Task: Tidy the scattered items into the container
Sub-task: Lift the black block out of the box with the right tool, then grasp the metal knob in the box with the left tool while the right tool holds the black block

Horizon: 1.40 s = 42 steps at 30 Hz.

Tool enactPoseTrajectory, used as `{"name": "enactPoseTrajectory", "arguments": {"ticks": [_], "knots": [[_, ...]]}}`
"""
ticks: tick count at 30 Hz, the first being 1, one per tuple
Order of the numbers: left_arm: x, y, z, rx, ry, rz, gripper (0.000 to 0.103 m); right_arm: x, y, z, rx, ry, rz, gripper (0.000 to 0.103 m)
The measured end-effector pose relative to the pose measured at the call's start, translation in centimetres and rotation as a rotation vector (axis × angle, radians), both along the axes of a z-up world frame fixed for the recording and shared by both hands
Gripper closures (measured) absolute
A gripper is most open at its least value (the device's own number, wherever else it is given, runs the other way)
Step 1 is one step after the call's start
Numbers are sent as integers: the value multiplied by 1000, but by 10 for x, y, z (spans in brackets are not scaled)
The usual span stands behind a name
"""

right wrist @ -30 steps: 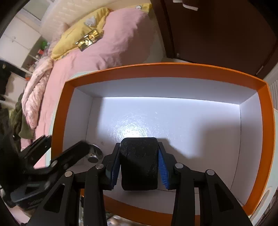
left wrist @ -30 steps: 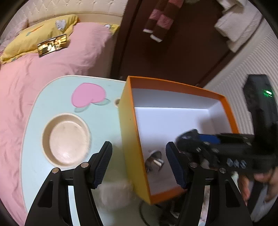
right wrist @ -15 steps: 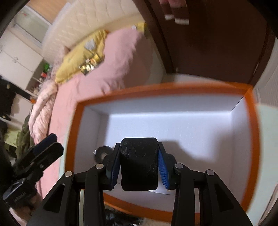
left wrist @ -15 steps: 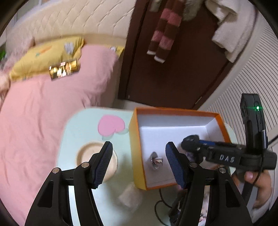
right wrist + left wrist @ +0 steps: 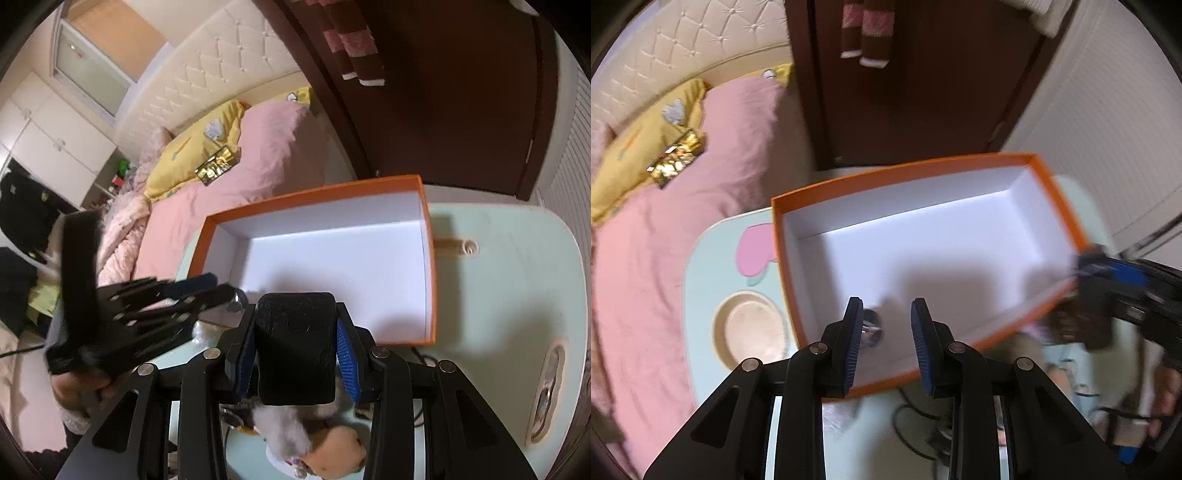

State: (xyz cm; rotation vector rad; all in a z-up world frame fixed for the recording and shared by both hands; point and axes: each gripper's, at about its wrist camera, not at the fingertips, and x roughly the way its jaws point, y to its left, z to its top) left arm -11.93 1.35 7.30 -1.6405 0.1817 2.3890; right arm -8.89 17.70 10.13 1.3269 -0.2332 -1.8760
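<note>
An orange box with a white inside (image 5: 923, 240) (image 5: 332, 258) stands on the pale green table (image 5: 509, 295). A small shiny metal item (image 5: 870, 329) lies in its near left corner. My left gripper (image 5: 886, 343) is open over that near edge, next to the item; it also shows in the right wrist view (image 5: 207, 286). My right gripper (image 5: 295, 354) is shut on a black block (image 5: 295, 347) and holds it above the table in front of the box. It shows blurred in the left wrist view (image 5: 1108, 273).
A beige dish (image 5: 750, 328) sits in the table left of the box. Black cables (image 5: 916, 424) and a fluffy toy (image 5: 314, 443) lie on the table in front. A pink bed (image 5: 665, 221) is to the left, a dark door (image 5: 905, 92) behind.
Both grippers have drawn back and up from the box. The right gripper with the black block has left the box interior. The left gripper's jaws have narrowed.
</note>
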Motion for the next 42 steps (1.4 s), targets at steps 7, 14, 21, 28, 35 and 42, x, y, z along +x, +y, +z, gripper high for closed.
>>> {"name": "enactPoseTrajectory", "arguments": {"ticks": [7,14,21,28,35,42], "knots": [[-13,19,-18,-102,-71,-8,56,2,14,-2,-38,-17,-11,65],[-20,24,-28,-106,-100,2,51,-2,22,-6,-58,-22,-30,65],[-22,28,-30,-85,-124,-13,52,-4,25,-9,-77,-27,-54,65],[-23,24,-24,-49,-138,-19,59,-1,25,-8,-74,-24,-71,65],[-31,15,-21,-53,-123,16,85,5,17,-7,-72,-32,-77,65],[-31,4,-16,-33,-102,42,101,10,10,-6,-70,-38,-83,65]]}}
